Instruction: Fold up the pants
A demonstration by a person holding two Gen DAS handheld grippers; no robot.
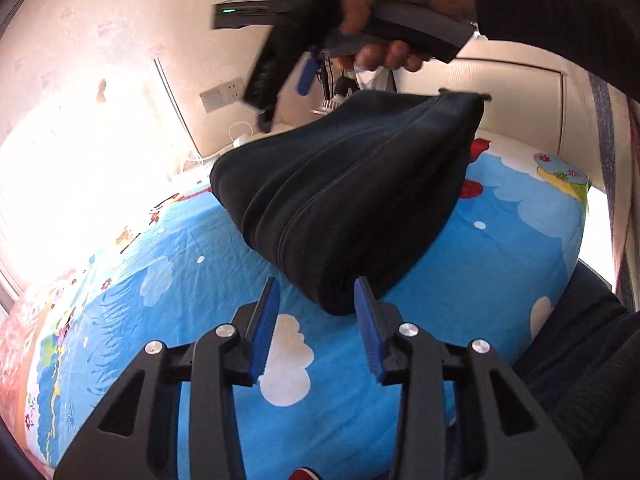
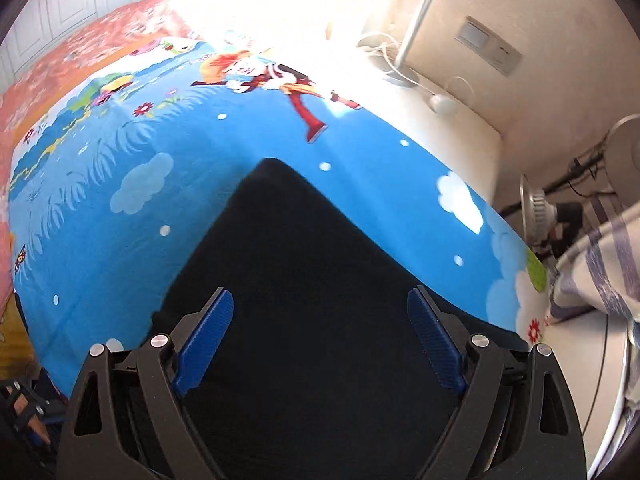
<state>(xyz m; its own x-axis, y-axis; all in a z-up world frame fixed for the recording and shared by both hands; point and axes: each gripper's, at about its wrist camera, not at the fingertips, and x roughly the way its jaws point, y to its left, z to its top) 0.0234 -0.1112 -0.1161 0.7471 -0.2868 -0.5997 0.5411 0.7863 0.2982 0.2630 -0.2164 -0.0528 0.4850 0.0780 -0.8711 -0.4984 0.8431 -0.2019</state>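
The dark navy pants lie folded into a thick bundle on the blue cartoon bedsheet. In the right wrist view the pants fill the lower middle. My left gripper is open, its blue pads just short of the bundle's near corner, holding nothing. My right gripper is open wide above the pants, empty. In the left wrist view the right gripper's body is held in a hand above the far end of the bundle, its fingertips not shown clearly.
The bed meets a pale wall with a socket plate and white cables. A padded headboard is at the far right. A small fan and a striped cloth lie off the bed's edge. Strong sunlight washes out the left.
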